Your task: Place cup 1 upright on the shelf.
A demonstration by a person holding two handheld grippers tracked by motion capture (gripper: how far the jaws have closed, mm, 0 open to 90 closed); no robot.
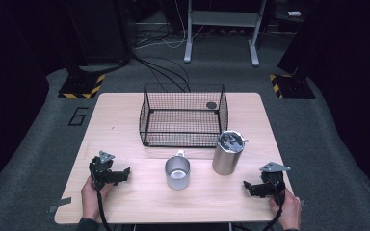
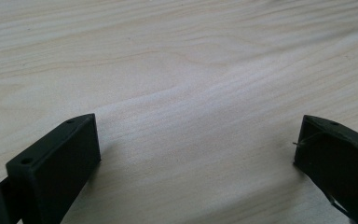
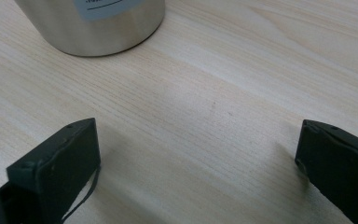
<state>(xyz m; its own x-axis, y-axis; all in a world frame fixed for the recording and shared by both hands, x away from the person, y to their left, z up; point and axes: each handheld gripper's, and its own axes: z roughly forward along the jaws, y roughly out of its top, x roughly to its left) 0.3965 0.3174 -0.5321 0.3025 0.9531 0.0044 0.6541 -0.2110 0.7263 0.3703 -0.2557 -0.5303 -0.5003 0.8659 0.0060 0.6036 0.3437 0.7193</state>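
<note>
**A:** What does the high view show you?

**B:** I see a pale wooden surface [image 1: 125, 207]. My left gripper [image 1: 124, 172] rests near its front left, my right gripper [image 1: 248, 186] near its front right, each held by a hand. Between them stand 2 metal things: a short steel mug [image 1: 177, 172] with an open top, and to its right a taller steel canister [image 1: 228, 152] with a dark utensil inside. Behind both sits a black wire basket [image 1: 183, 115], which looks empty apart from a small dark disc [image 1: 211, 105] seen at its far right corner.

**A:** And the left gripper view?

**B:** The jaws are spread wide with only bare wood between them. Nothing is held.

**A:** The right gripper view?

**B:** Again the jaws are spread and empty. The base of the canister [image 3: 93, 25] stands ahead and to the left, apart from them.

**A:** Which step is this?

**B:** I judge it is the start, with nothing grasped yet. The canister is nearest my right gripper, so the next move calls for me to bring that gripper forward and turn it until the canister stands between the jaws.

**A:** Anything in the way?

**B:** The mug stands just beside the canister, so I would come in from the right. The basket's front wall stands just behind it.
</note>
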